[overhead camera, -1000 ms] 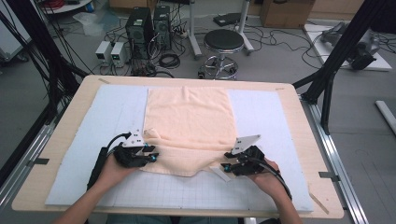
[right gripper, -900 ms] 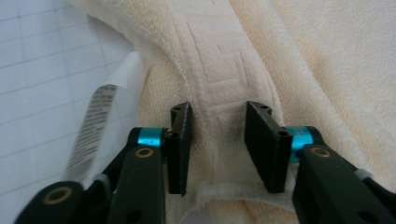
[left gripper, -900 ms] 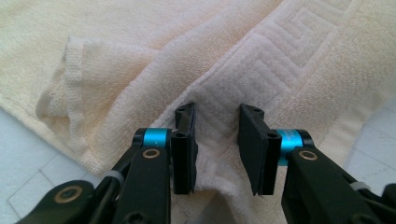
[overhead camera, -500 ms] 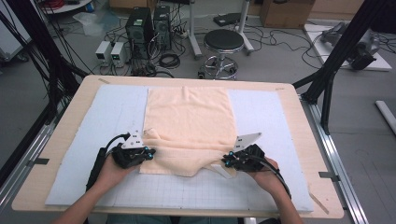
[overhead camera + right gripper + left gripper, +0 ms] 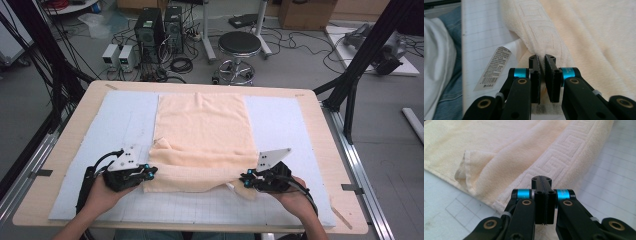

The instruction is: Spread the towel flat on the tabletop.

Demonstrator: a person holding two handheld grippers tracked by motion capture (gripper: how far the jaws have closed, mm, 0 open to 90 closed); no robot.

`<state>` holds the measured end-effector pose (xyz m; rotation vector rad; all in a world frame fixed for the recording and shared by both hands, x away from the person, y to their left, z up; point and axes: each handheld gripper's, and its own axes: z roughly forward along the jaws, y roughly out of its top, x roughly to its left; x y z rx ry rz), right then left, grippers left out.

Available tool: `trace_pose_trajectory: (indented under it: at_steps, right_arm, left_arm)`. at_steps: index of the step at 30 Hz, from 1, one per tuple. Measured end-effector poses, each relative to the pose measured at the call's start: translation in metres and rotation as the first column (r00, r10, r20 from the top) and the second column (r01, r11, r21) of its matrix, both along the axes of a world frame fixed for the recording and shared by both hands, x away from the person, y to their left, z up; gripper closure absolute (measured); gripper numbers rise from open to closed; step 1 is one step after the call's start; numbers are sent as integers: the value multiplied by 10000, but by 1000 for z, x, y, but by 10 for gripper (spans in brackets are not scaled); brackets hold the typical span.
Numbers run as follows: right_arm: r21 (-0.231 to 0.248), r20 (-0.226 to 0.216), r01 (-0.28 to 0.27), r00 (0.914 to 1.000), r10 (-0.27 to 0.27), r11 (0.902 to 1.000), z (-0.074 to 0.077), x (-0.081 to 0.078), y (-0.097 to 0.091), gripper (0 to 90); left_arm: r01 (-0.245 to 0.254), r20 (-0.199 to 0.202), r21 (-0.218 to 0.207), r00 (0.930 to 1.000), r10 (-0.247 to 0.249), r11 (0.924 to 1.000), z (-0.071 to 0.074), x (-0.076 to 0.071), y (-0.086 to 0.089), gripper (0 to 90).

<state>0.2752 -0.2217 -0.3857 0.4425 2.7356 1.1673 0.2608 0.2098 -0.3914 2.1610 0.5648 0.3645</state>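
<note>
Towel (image 5: 202, 135) is what you have in hand: a pale peach one, spread lengthwise down the middle of the light grid mat (image 5: 90, 145) on the worktop (image 5: 65, 125), with its near end gathered into a loose roll between your two hands.

On the left, your left tool (image 5: 148, 172) grips the near-left corner. In the left gripper view its jaws are pressed together with the hem (image 5: 499, 205) pinched between them, and just beyond them the woven border band (image 5: 564, 167) curls over in a soft fold.

Across the middle the cloth sags and wrinkles between the two grips. It looks light, limp and thick-piled, so it will likely drape and fold wherever it is unsupported, and hold no edge by itself. It is not fragile and should not slip from the pads. The stitched hem and border at the corners seem the best places to hold, being firmer than the pile.

On the right, your right tool (image 5: 246, 180) has the near-right corner. Its jaws are nearly closed, clamping the rolled border (image 5: 541, 37), and a white care label (image 5: 492, 68) lies on the mat beside it.
</note>
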Motion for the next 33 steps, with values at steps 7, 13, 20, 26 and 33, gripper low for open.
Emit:
trace_pose_trajectory:
  at_steps: [7,13,20,26,33]
  right_arm:
    - [160,53,-563,9984,563,9983,10,-37,4,840]
    - [259,-383,-1006,9941,1015,9946,11,-48,4,669]
    - [78,-281,-83,9996,85,9999,-6,-15,6,560]
    - [-848,-421,103,9990,-139,9963,-37,9,23,586]
    - [-649,-927,-16,9957,-45,9979,-47,17,23,824]
  left_arm:
    - [-63,186,-118,9998,65,9999,14,-47,22,899]
    - [445,-17,-253,9990,-446,9987,6,-46,17,808]
    - [859,-335,-172,9957,-865,9962,-15,-6,-4,608]
    - [1121,-1112,577,9882,-1052,9920,-35,15,-16,586]
    - [919,-1124,500,9900,-858,9945,-46,15,-17,846]
